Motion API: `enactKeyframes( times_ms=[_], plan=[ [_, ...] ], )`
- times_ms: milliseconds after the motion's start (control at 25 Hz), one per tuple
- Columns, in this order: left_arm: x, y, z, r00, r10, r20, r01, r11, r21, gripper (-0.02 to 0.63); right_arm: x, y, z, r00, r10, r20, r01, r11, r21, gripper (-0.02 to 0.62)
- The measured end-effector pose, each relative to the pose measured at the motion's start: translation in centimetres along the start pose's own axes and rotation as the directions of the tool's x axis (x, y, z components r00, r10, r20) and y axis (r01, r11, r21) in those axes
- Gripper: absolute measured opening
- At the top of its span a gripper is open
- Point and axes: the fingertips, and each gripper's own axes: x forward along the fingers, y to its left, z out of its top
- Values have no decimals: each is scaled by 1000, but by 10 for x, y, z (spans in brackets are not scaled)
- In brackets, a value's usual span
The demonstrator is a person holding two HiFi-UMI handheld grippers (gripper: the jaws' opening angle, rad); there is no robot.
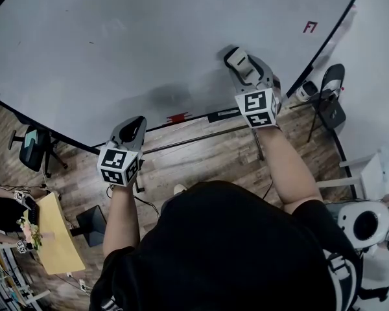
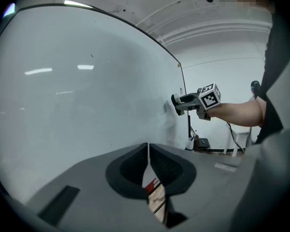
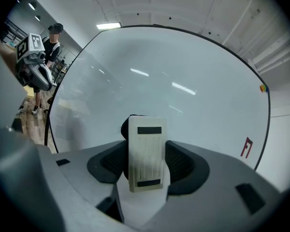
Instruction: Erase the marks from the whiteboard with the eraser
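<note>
White-grey whiteboard (image 1: 117, 44) fills most of the head view. It carries one small red mark (image 1: 310, 26) near its right edge, shaped roughly like an "F" with a "7" beside it, and one faint dark smudge (image 1: 168, 97) low in the middle. Two tongs show, each with a cube of black-and-white square markers. The left tongs (image 1: 136, 123) sit at the board's lower edge, and the right tongs (image 1: 236, 56) have their tip over the board's lower right part. Two chairs stand off the board, one (image 1: 35, 146) past its lower left edge and one (image 1: 330, 99) past its right edge.

From the left gripper view, the left tongs are pressed together with only a slit between them and nothing inside. The board lies to their left, and the right tongs point at its far end.

From the right gripper view, the right tongs clamp the one eraser (image 3: 146, 153). It is a white ribbed block with two black bars on its back, one near each end, and a dark pad facing the board. It stands upright, close before the board; whether it touches cannot be told. The red mark lies to its right.
</note>
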Motion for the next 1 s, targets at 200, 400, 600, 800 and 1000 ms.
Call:
enactKeyframes(
  times_ms=[200,400,600,800,1000],
  plan=[
    [-4,-9,-1,1000,0,-3,1,1000,14,23,-9,-1,-9,1000,3,18,-4,1000,25,235],
    [-3,-19,1,1000,-7,-6,7,1000,15,23,-22,-4,-16,1000,2,14,-2,1000,24,235],
    [-3,-32,5,1000,-13,-5,13,1000,20,23,-35,-3,-22,999,15,29,-16,999,51,235],
    [-4,-41,7,1000,-16,-10,17,999,29,23,-48,-1,-31,999,28,23,-30,997,65,235],
    [-2,-53,9,1000,-23,-9,23,999,34,23,-60,-1,-39,999,38,24,-40,997,64,235]
  ],
)
